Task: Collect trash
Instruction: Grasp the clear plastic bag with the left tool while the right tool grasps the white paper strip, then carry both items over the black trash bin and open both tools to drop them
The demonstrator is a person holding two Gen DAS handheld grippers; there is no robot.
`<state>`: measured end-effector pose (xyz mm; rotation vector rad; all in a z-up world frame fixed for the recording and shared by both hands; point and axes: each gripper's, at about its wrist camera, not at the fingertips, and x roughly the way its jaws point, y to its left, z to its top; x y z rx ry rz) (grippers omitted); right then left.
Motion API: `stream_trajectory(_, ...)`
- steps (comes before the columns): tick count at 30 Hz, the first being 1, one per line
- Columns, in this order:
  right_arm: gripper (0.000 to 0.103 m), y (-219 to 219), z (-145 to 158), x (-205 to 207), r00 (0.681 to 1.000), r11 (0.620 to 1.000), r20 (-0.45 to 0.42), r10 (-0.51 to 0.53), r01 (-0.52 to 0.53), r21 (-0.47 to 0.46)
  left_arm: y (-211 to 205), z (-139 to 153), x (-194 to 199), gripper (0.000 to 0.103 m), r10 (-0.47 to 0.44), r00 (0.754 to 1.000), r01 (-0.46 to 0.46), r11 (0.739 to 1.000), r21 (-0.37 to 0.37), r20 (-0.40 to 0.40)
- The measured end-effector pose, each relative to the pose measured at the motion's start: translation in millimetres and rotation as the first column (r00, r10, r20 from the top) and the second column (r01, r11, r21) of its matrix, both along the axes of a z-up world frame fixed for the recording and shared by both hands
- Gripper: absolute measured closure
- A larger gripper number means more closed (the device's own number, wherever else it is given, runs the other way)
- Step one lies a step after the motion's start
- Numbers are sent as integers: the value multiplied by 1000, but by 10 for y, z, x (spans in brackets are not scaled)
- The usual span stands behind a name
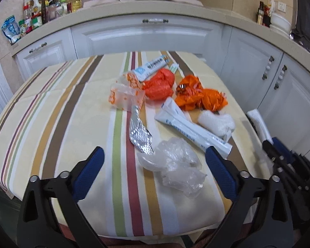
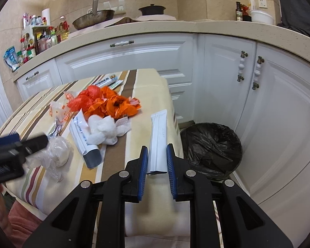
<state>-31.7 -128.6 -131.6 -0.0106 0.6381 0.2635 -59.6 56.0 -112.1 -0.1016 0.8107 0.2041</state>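
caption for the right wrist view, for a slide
Right gripper closed on a white packet at the striped table's edge, with the black-lined trash bin just beyond on the floor.

Crinkled clear plastic film (image 1: 175,163) and embossed shiny foil (image 1: 139,134) lie on matt striped cloth (image 1: 72,107) (woven-looking).

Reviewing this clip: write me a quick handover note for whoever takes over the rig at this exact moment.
Right gripper: fingers on either side of the white sachet at the table's right edge; contact unclear.
Left gripper: open, empty, over the clear plastic wrap.
Bin, black-lined, stands on the floor right of the table.
Done: nothing visible in the bin.
Left: sachet, clear wrap, foil wrapper, white tube box, white wad, orange bags.
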Motion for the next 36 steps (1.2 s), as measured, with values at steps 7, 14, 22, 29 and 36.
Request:
stream_trajectory(7, 83, -68, 67, 9, 1000, 1000, 12, -7, 7, 23, -6, -178, 44, 37, -26, 996, 22, 999, -43, -81)
stream_trajectory(14, 83, -45, 62, 8, 1000, 1000, 13, 2, -2, 20, 9, -231, 11, 72, -66, 993, 56, 993, -105, -96)
stream_trajectory(22, 83, -47, 106, -26, 1000, 1000, 27, -6, 5, 16, 76, -123, -81, 74, -44, 997, 39, 994, -98, -57)
stream_trajectory(29, 83, -93, 194, -58, 998, 1000, 50, -24, 24, 14, 51, 87, -189, 74, -49, 998, 50, 998, -38, 25)
stream_trajectory(36, 83, -263, 301, -40, 994, 997, 80, -76, 76, 9, -88, 278, -119, 74, -100, 989, 98, 995, 30, 106)
